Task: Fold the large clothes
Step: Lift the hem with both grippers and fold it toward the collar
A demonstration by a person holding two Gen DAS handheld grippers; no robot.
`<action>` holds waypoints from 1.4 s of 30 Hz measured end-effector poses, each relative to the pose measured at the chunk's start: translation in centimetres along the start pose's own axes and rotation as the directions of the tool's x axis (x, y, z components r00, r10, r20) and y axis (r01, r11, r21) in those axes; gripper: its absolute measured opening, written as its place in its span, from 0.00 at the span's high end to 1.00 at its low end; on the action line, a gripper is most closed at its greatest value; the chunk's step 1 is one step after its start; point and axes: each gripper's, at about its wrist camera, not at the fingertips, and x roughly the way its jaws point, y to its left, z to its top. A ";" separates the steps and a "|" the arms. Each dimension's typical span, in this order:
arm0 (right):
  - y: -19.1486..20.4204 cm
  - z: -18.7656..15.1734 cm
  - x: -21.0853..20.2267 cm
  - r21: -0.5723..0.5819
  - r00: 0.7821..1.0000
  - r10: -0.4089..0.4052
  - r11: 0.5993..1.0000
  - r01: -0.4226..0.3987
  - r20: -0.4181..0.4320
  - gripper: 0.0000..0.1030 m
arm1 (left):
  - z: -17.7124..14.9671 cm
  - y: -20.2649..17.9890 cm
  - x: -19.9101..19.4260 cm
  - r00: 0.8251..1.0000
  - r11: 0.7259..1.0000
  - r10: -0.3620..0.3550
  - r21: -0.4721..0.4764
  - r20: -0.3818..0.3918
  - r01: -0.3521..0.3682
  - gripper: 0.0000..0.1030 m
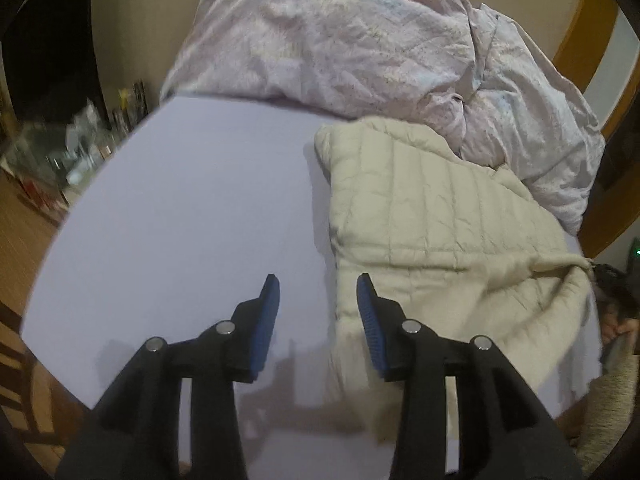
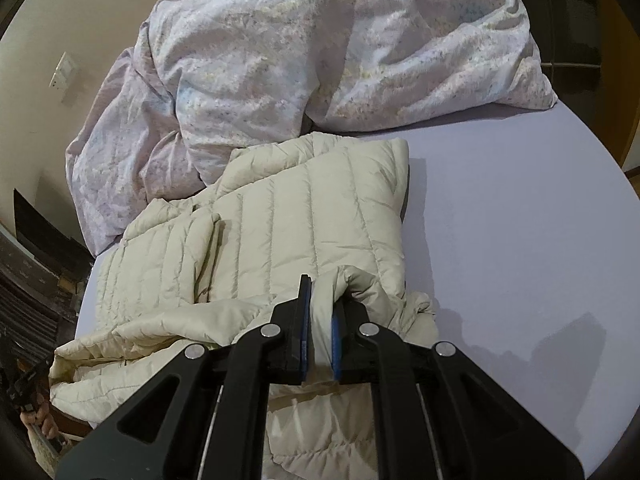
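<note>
A cream quilted puffer jacket [image 2: 304, 216] lies partly folded on a lavender bed sheet [image 2: 520, 240]. My right gripper [image 2: 321, 312] is shut on a fold of the jacket near its front edge and lifts it slightly. In the left wrist view the jacket [image 1: 420, 216] lies to the right, and my left gripper [image 1: 318, 296] is open and empty above the sheet [image 1: 200, 200], its right finger over the jacket's left edge.
A rumpled pale floral duvet [image 2: 300, 60] is heaped at the back of the bed, touching the jacket; it also shows in the left wrist view [image 1: 340, 40]. The floor and cluttered shelves [image 1: 72, 148] lie off the bed's left edge.
</note>
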 end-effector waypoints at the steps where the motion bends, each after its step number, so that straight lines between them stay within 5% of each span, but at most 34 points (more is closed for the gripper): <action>1: -0.2 0.0 0.1 0.007 1.000 -0.001 1.000 0.001 -0.003 0.92 | -0.2 0.2 0.1 1.000 1.000 -0.021 -0.012 -0.020 0.021 0.61; 11: -0.7 -0.3 0.4 0.026 1.000 -0.013 1.000 0.014 -0.018 0.92 | -1.5 -0.3 1.0 0.973 0.980 -0.185 -0.097 -0.135 0.173 0.61; 42: -1.3 -0.8 0.2 0.035 0.999 -0.017 0.999 0.018 -0.029 0.92 | -2.9 -3.8 -2.7 0.973 0.985 -0.174 -0.006 -0.149 0.175 0.33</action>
